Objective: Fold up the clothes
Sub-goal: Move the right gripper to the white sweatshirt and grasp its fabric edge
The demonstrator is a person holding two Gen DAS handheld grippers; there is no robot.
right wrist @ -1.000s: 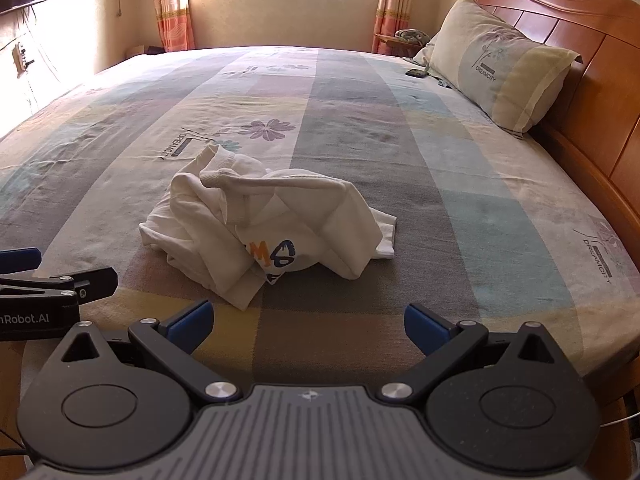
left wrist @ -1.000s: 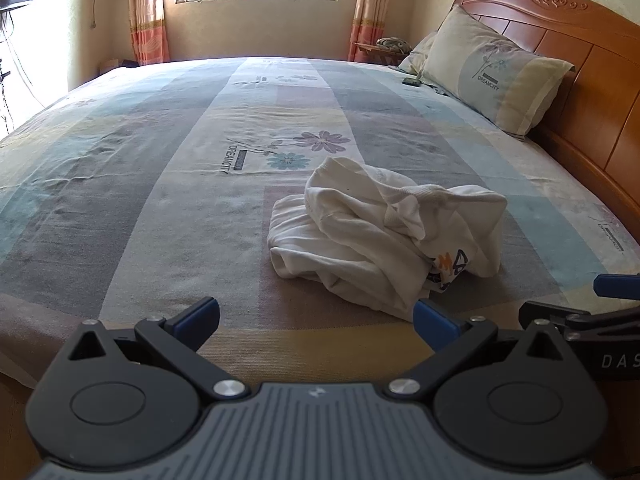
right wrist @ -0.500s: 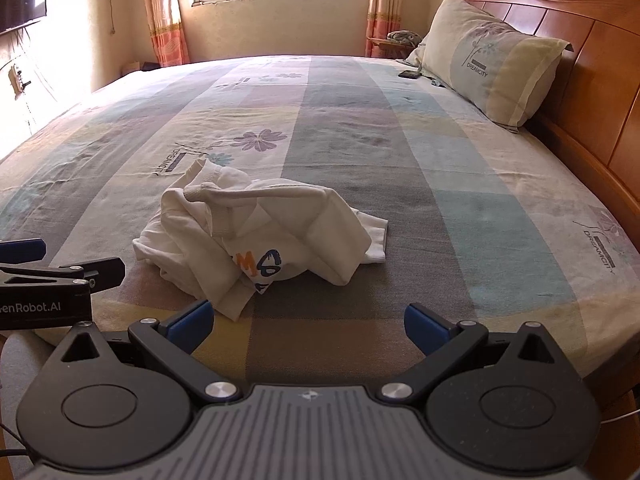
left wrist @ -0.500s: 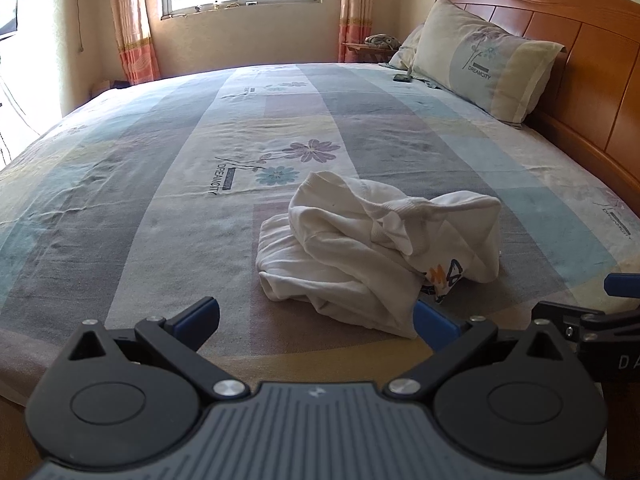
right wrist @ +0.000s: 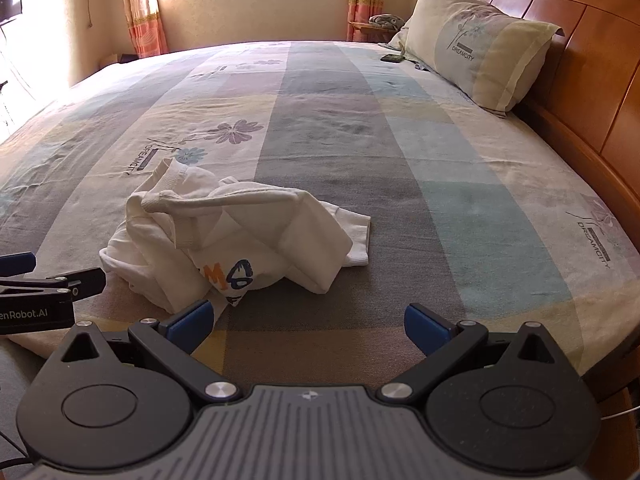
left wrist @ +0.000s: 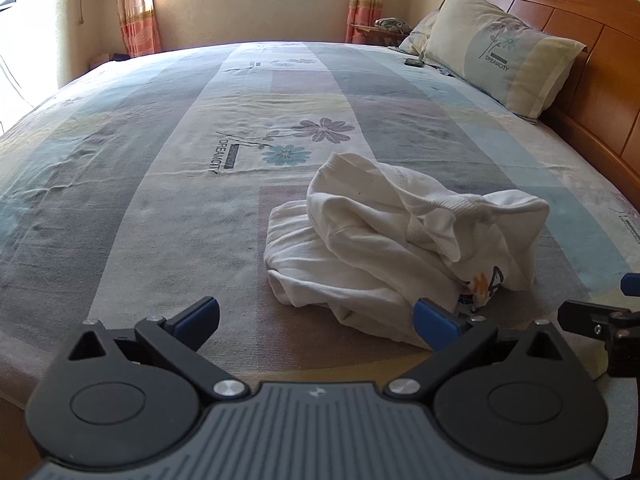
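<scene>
I hold both claws, left [left wrist: 316, 316] and right [right wrist: 306, 322], wide and empty, to pick up the crumpled shirt [left wrist: 404, 240] on the bed [left wrist: 160, 184].

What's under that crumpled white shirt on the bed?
The white shirt lies straight on the patchwork bedsheet, whose stripes continue all around it. Its own folds are piled on each other; whether anything is tucked beneath them cannot be seen.

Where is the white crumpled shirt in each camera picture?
Left wrist view: the white shirt lies right of centre on the bed, just beyond the left claw.
Right wrist view: the white shirt lies left of centre, ahead of the right claw.
Shared landmark: the pillow against the headboard.
</scene>
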